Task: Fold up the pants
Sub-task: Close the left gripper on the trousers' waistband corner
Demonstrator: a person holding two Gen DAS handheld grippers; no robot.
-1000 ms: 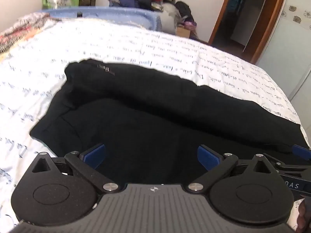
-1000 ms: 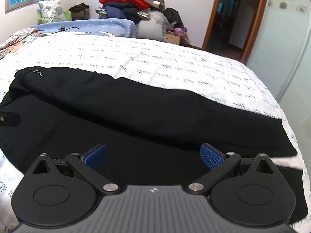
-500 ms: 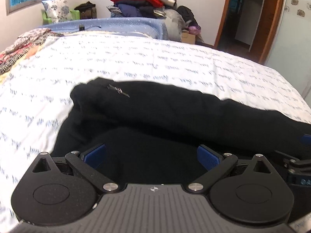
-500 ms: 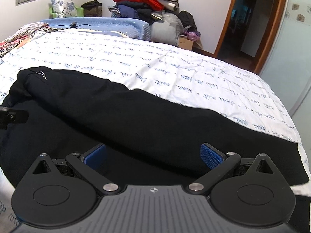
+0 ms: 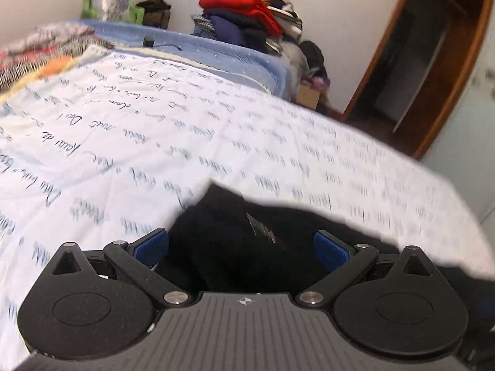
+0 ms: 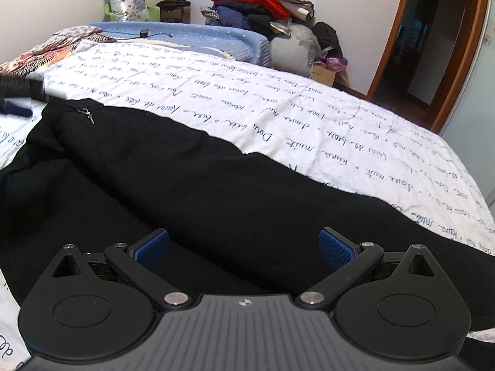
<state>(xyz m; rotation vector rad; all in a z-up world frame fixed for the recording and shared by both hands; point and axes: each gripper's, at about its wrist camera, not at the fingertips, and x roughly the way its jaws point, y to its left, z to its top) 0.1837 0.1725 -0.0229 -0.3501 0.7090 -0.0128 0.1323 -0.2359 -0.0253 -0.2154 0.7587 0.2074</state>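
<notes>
Both claws stand spread wide with nothing between their blue pads. The left claw [image 5: 241, 249] hangs low over the waist end of the black pants [image 6: 191, 185], and the right claw [image 6: 244, 245] hovers over the middle of the legs. The pants lie stretched across the bed [image 6: 309, 117], waist toward nine o'clock and hems running off toward three o'clock, one leg laid roughly along the other with a soft ridge between them.

Judging by how things lie, the lengthwise fold looks made and a crosswise fold is still to come. The main risk is a shallow pinch: the cloth is thick, matte and limp, so a claw that closes on only the top layer would lift one leg and pull the stack apart. A second risk is that the sheet comes up with the pants, since the white bedcover is thin, loose and already rippled near the garment's edge. The left wrist view is smeared with motion, and a fast approach at that end could bunch the waistband rather than catch it cleanly. The small metal zip pull [image 6: 88, 114] near the waist, at about ten o'clock in the right view, could snag a pad.

The pants are dull and light-swallowing, so their seams and layer edges are hard to read. The bedcover is pale cotton-like fabric printed with dark cursive script, and the mattress beneath looks yielding.
</notes>
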